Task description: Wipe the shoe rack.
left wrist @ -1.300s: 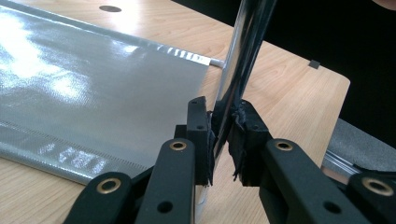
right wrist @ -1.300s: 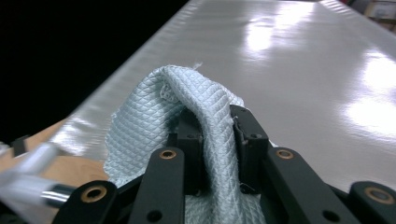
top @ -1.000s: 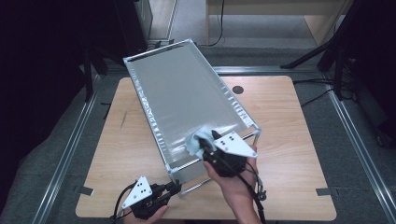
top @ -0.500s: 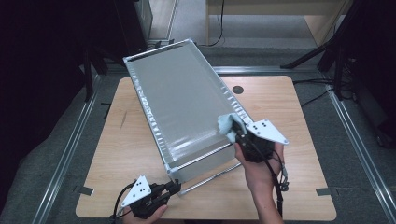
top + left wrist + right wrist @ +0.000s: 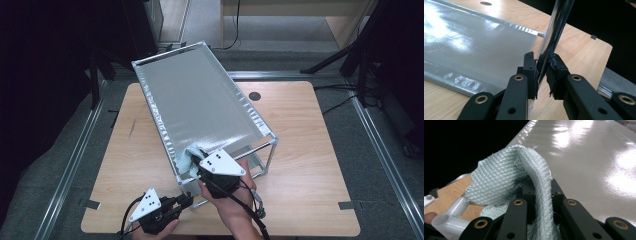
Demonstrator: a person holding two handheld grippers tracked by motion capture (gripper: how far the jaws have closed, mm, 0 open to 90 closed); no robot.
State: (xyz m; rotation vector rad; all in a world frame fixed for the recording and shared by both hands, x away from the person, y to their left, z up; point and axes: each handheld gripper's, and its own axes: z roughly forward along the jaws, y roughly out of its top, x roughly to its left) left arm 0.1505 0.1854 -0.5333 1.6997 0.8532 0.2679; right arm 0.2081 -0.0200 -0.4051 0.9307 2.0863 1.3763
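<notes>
Now the right gripper (image 5: pixel 537 202) has its jaws clamped on a pale green cloth (image 5: pixel 506 182), having just closed on it; the cloth bulges up and over them onto the silvery sheet (image 5: pixel 594 165) ahead (near the frame's white corner joint (image 5: pixel 447 220)). Meanwhile the left gripper (image 5: pixel 541 75) pinches a shiny metal post (image 5: pixel 556 27) of the frame between nearly shut jaws, the wooden table (image 5: pixel 579 50) beyond.
</notes>
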